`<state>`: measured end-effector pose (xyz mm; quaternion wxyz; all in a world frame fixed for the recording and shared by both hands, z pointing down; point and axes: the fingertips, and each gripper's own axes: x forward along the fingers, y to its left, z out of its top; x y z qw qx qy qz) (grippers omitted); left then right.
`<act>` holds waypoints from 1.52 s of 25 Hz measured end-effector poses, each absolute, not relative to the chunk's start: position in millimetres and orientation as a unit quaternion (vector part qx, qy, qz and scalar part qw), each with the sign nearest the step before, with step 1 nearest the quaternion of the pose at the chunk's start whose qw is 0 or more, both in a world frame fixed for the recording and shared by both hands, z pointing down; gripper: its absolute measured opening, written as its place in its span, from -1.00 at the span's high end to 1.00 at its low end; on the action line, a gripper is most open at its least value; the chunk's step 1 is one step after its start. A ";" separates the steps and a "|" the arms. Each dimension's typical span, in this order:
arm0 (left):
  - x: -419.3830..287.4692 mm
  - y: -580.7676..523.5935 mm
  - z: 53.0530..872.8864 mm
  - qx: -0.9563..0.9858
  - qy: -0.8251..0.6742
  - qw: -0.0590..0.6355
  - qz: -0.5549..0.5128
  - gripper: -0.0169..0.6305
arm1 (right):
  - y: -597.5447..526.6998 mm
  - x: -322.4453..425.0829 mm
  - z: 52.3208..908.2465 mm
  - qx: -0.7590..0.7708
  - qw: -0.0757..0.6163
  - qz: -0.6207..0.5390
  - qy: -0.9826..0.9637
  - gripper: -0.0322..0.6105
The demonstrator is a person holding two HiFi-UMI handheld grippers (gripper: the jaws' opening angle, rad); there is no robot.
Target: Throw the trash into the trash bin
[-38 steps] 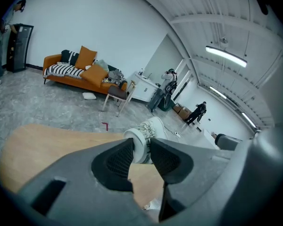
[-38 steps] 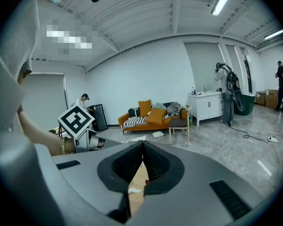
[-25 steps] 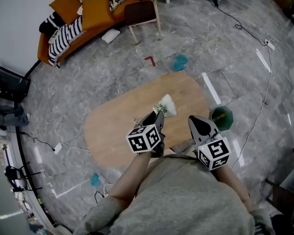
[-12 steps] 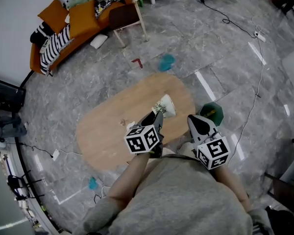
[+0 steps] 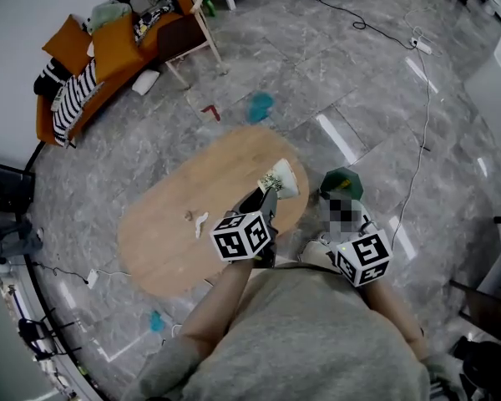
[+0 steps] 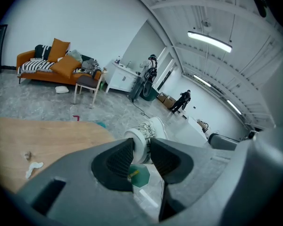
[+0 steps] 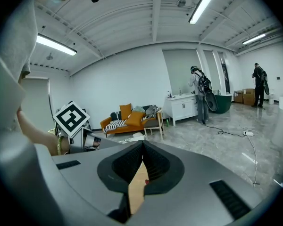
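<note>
My left gripper [image 5: 271,193] is shut on a white paper cup [image 5: 282,179] stuffed with crumpled trash, held over the right end of the oval wooden table [image 5: 163,241]. In the left gripper view the pads [image 6: 121,158] press on the cup [image 6: 140,141] from both sides. The green trash bin [image 6: 140,177] shows on the floor below them. The bin [image 5: 341,181] stands just off the table's right end. My right gripper [image 7: 142,149] is shut with nothing in it. Its marker cube [image 5: 363,258] is to the right, its tips hidden under a mosaic patch.
Small paper scraps [image 5: 199,220] lie on the table. An orange sofa [image 5: 108,53] and a chair [image 5: 188,32] stand at the far left. A cable [image 5: 417,153] runs across the floor on the right. A teal scrap [image 5: 260,105] lies beyond the table.
Both grippers have travelled right along the table with the cup still held. The bin now lies closer to the cup, and more of the table's left end with its scraps shows.
</note>
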<state>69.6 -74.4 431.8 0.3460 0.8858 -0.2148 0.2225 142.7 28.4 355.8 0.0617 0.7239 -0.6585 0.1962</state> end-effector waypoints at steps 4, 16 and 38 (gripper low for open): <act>90.5 -58.6 432.4 0.889 -0.200 0.343 0.228 0.57 | 42.8 161.3 356.4 0.732 0.060 0.198 -0.649 0.88; 138.4 -23.6 432.6 0.896 -0.175 0.327 0.243 0.57 | 80.8 202.4 358.5 0.748 0.051 0.200 -0.631 0.88; 216.9 43.7 444.6 0.898 -0.149 0.312 0.271 0.57 | 143.1 264.4 369.3 0.765 0.014 0.217 -0.606 0.88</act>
